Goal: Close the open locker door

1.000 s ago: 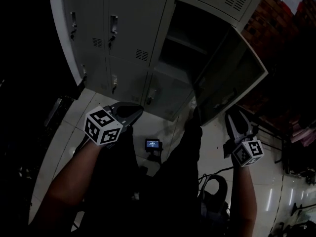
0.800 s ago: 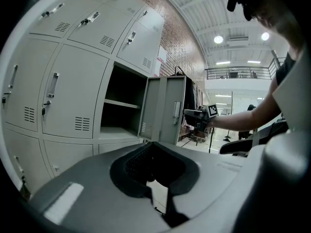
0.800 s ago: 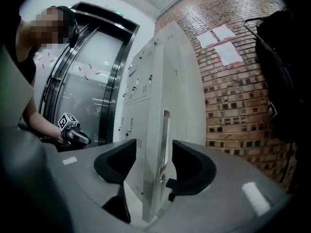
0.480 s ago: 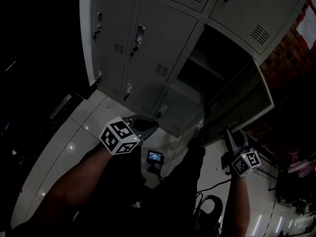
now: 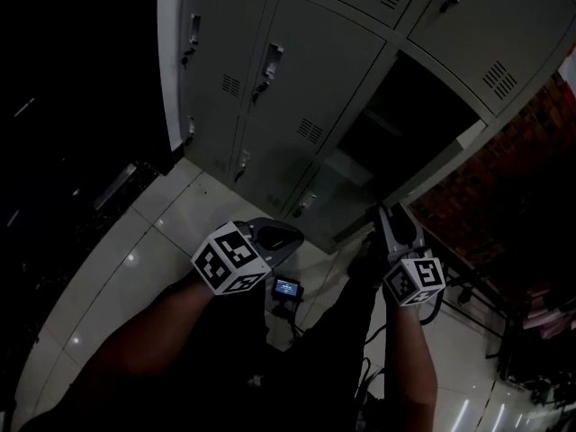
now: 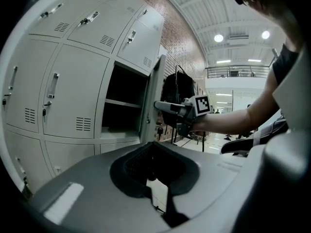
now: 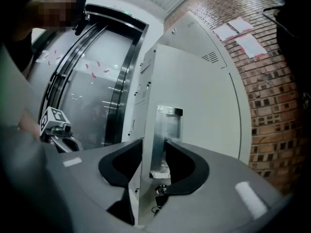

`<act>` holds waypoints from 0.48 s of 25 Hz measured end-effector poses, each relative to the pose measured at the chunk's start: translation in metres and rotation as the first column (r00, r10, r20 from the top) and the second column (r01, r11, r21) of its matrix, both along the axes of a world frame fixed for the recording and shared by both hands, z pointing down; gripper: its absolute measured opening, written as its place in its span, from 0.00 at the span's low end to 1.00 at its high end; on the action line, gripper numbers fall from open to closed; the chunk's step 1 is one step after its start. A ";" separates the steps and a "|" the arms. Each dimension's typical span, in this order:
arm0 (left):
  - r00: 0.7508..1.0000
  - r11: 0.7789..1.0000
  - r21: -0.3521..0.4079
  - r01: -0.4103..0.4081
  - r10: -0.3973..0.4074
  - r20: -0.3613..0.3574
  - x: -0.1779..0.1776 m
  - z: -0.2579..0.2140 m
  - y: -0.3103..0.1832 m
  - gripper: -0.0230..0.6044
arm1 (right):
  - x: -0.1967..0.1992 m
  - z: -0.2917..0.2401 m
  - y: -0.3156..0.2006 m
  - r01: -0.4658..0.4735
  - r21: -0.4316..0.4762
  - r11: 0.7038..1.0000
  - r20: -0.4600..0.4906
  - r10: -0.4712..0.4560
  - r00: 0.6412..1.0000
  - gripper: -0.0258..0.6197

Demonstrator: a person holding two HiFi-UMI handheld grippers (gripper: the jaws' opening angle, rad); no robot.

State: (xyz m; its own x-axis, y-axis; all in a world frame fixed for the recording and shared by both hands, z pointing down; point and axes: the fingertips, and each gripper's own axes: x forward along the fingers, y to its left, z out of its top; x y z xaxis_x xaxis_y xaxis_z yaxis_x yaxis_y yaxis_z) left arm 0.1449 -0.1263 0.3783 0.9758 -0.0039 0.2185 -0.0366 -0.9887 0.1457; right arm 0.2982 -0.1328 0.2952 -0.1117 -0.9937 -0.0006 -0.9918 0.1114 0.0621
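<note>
The grey locker bank has one open compartment. Its door stands partly swung in and shows nearly edge-on in the head view. My right gripper points level at the door's free edge. Its jaws have just been closing, with the edge and its metal handle plate between them and both jaws against it. The left gripper view shows the right gripper at the door edge. My left gripper hangs lower left, shut on nothing.
A brick wall with taped papers runs right of the lockers. A small device with a lit screen lies on the tiled floor between my arms. Glass doors show beyond the door edge.
The door has swung from wide open toward the locker. My right gripper moved left onto its edge. The left gripper kept its place.
</note>
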 end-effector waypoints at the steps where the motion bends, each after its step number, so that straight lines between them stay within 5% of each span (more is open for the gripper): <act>1: 1.000 1.000 0.003 0.002 -0.002 0.004 0.000 0.000 0.000 0.06 | -0.003 0.000 -0.013 -0.005 0.003 1.000 0.001 0.005 1.000 0.28; 12: 0.997 0.995 -0.052 0.080 -0.081 -0.005 -0.006 -0.003 -0.021 0.06 | 0.005 -0.005 -0.134 -0.142 -0.024 0.990 -0.006 0.141 0.990 0.25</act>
